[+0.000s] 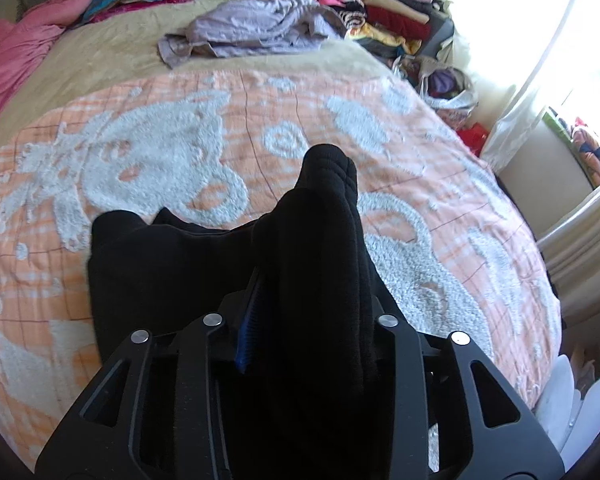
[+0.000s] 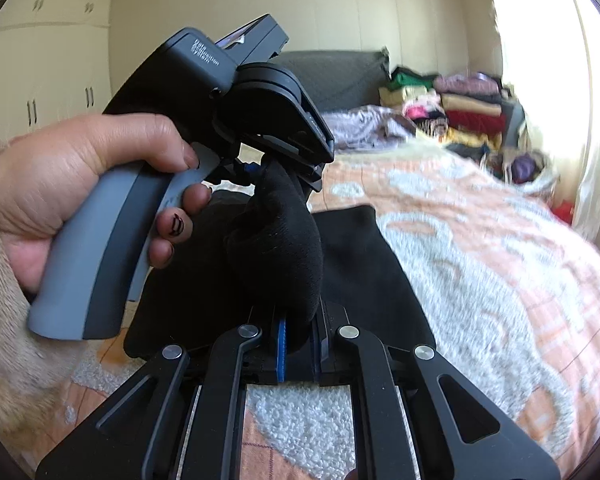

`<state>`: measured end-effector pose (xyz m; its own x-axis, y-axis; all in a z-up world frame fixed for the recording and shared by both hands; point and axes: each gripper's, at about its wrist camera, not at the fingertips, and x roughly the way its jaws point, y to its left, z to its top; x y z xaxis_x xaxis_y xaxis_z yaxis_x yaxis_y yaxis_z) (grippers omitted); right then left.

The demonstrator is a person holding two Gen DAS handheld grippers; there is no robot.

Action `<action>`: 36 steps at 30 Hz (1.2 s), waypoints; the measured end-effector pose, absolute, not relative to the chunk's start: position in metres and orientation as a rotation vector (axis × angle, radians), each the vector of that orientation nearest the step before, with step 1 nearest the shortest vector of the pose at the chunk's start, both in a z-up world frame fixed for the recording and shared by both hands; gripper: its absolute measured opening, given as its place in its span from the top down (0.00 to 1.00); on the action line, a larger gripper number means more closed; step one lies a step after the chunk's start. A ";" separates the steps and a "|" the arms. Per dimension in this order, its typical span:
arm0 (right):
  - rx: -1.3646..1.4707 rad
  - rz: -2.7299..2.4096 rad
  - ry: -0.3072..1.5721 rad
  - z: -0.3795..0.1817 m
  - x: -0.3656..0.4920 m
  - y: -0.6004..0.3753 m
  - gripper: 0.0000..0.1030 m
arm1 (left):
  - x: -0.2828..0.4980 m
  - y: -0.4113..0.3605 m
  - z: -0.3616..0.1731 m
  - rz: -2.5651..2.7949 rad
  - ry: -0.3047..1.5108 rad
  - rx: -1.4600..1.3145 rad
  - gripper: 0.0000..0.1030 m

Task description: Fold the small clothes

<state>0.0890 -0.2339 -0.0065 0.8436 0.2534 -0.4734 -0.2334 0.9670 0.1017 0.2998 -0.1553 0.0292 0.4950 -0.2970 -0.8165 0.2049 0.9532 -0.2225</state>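
Note:
A black garment (image 1: 172,280) hangs over the orange and white bedspread (image 1: 180,152). My left gripper (image 1: 300,320) is shut on a bunched edge of it, which sticks up past the fingers. My right gripper (image 2: 300,344) is shut on another bunched edge of the same black garment (image 2: 364,272). In the right wrist view the left gripper (image 2: 276,168) is close ahead, held by a hand (image 2: 80,184), clamping the same fold. The garment droops between and below the two grippers.
A crumpled lilac garment (image 1: 256,28) lies at the far side of the bed. Stacks of folded clothes (image 1: 380,12) stand at the back right, a pink cloth (image 1: 16,56) at the left. A bright window (image 1: 540,40) is on the right.

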 end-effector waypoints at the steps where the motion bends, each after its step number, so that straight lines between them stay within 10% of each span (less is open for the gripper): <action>1: 0.065 0.264 0.520 -0.009 0.092 -0.238 0.92 | 0.302 -0.157 0.027 -0.302 1.016 -0.099 0.70; 12: 0.445 0.371 0.689 -0.043 0.116 -0.286 0.86 | 0.312 -0.182 0.010 -0.313 1.038 -0.102 0.36; 23: 0.717 0.448 0.779 -0.067 0.127 -0.320 0.79 | 0.305 -0.171 0.022 -0.332 1.005 -0.158 0.28; 36: 0.546 0.338 0.687 -0.002 0.121 -0.339 0.45 | 0.270 -0.112 0.059 -0.280 0.855 -0.204 0.25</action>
